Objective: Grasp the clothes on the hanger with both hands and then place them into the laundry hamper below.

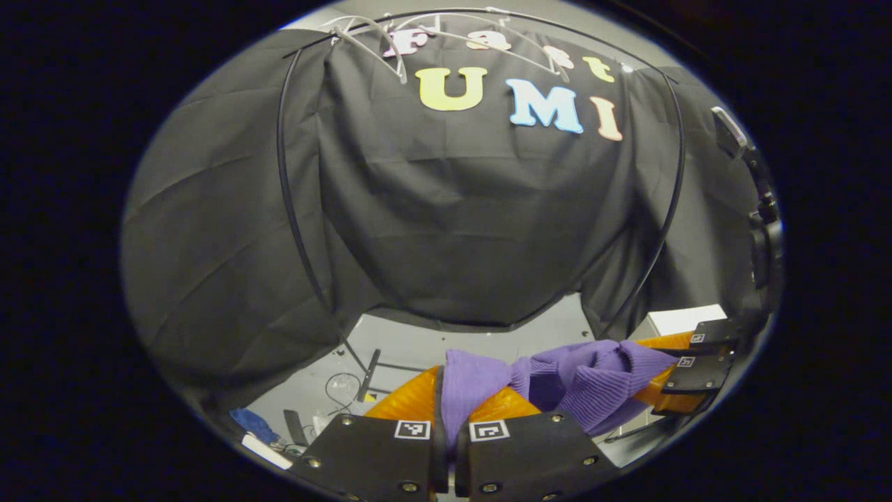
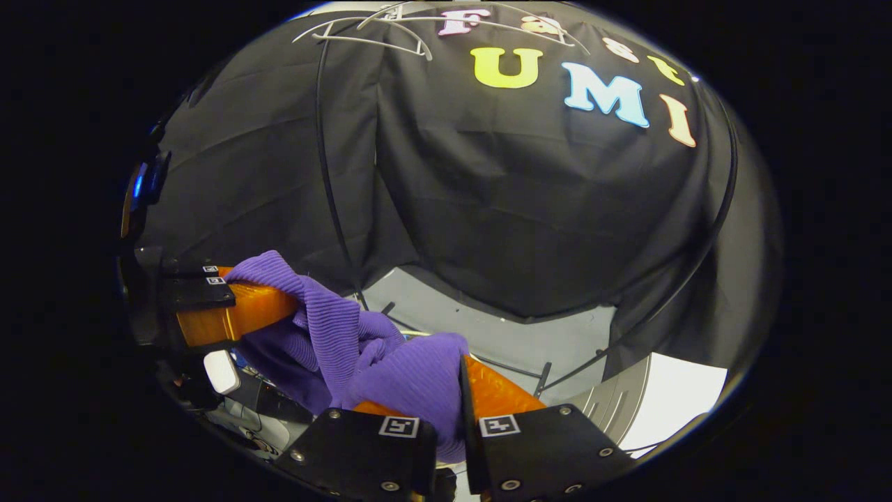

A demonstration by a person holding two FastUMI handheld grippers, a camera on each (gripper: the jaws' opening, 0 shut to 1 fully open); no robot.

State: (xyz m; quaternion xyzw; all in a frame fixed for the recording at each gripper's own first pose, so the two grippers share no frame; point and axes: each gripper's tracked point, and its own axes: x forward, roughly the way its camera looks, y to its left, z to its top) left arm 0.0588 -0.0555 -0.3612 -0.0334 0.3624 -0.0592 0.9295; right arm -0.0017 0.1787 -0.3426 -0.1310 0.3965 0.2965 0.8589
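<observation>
Both claws gripped one purple knitted garment (image 1: 592, 380), which hung slung between them clear of the hanger. In the left gripper view, the left claw (image 1: 449, 418) was closed on an end fold of the cloth, both fingers (image 1: 408, 401) pressing it from either side; the right claw (image 1: 686, 366) appeared farther off at the right edge, shut on the other end. The right gripper view gave the mirror case: the right claw (image 2: 456, 401) pinched a bunched fold of the garment (image 2: 348, 335), and the left claw (image 2: 209, 296) held the far end at the left. The garment's long axis therefore ran from claw to claw, roughly level, sagging slightly at the middle. Empty wire hangers (image 1: 376, 42) remained on the rail high above. The hamper could not be identified with certainty; a pale curved rim (image 2: 627, 408) low in the right gripper view might have been it. In that case the target lay below and nearer the right claw, so the coming move would be a joint descent.
</observation>
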